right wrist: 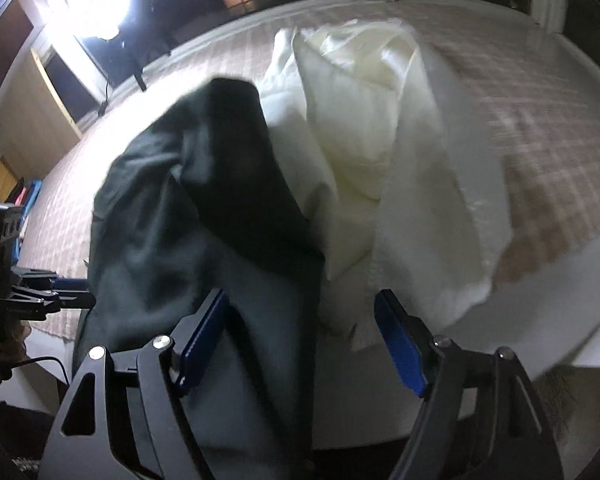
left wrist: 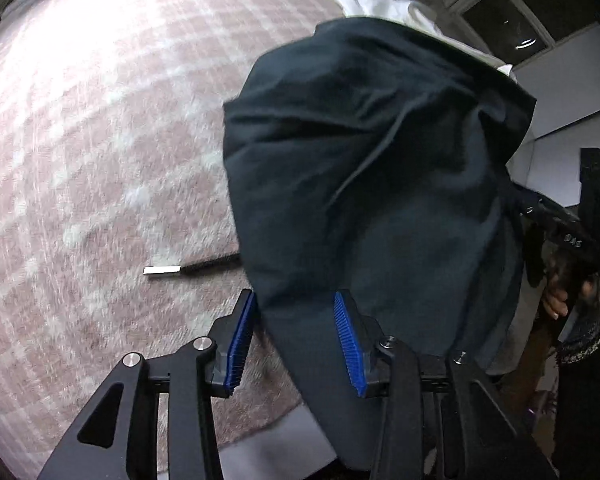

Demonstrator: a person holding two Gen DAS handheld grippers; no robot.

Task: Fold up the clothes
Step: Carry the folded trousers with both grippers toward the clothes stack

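A dark garment [left wrist: 364, 184] hung bunched and unfolded over the bed [left wrist: 100, 120], cloth lying between the parted jaws of both the left gripper [left wrist: 296, 344] and right gripper [right wrist: 300, 344]. White clothes [right wrist: 360, 128] lay heaped, unfolded too.

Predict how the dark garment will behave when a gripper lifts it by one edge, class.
The dark garment will probably droop and bunch, since it already hangs in soft folds. It looks light, as thin cloth. It may slip, because the left gripper and right gripper stand open around it.
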